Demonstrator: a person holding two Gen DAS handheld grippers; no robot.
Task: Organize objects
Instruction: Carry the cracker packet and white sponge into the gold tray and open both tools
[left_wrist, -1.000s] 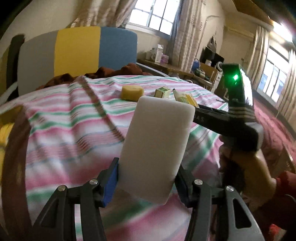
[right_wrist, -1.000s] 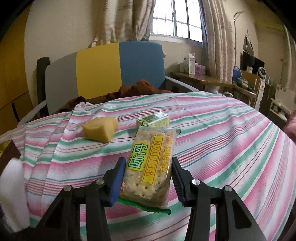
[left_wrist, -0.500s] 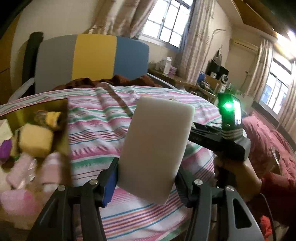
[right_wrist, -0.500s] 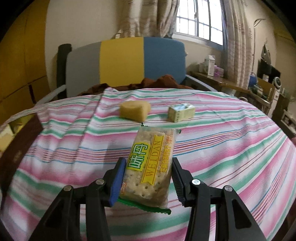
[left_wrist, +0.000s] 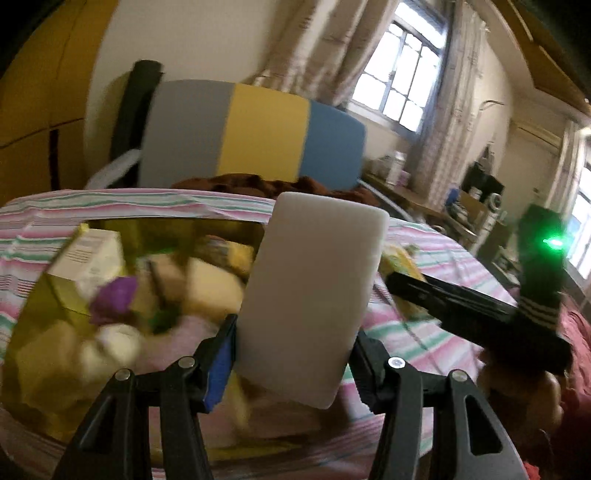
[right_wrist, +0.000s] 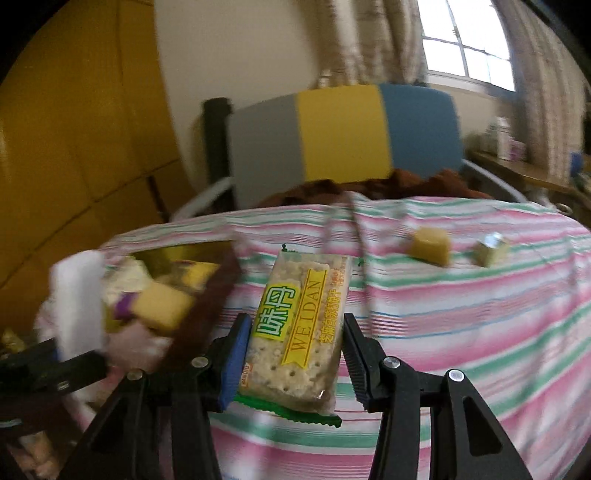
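My left gripper (left_wrist: 291, 354) is shut on a white rectangular sponge block (left_wrist: 314, 288), held upright above a gold-lined box (left_wrist: 62, 295) filled with several small items. The same white block (right_wrist: 77, 299) shows at the left of the right wrist view, over the box (right_wrist: 214, 291). My right gripper (right_wrist: 293, 354) is shut on a packet of Weidan crackers (right_wrist: 299, 325), held above the striped cloth just right of the box. The right gripper's black body (left_wrist: 480, 314), with a green light on it, reaches in from the right of the left wrist view.
A yellow sponge piece (right_wrist: 430, 245) and a small greenish carton (right_wrist: 489, 249) lie on the striped cloth (right_wrist: 480, 332) further back. A grey, yellow and blue chair back (right_wrist: 343, 129) stands behind the table, with brown fabric (right_wrist: 388, 188) on it. A cluttered desk (left_wrist: 443, 206) is at the far right.
Both grippers have swung left with their loads. The box has come from the left edge into the middle of the left wrist view, and has entered the right wrist view.
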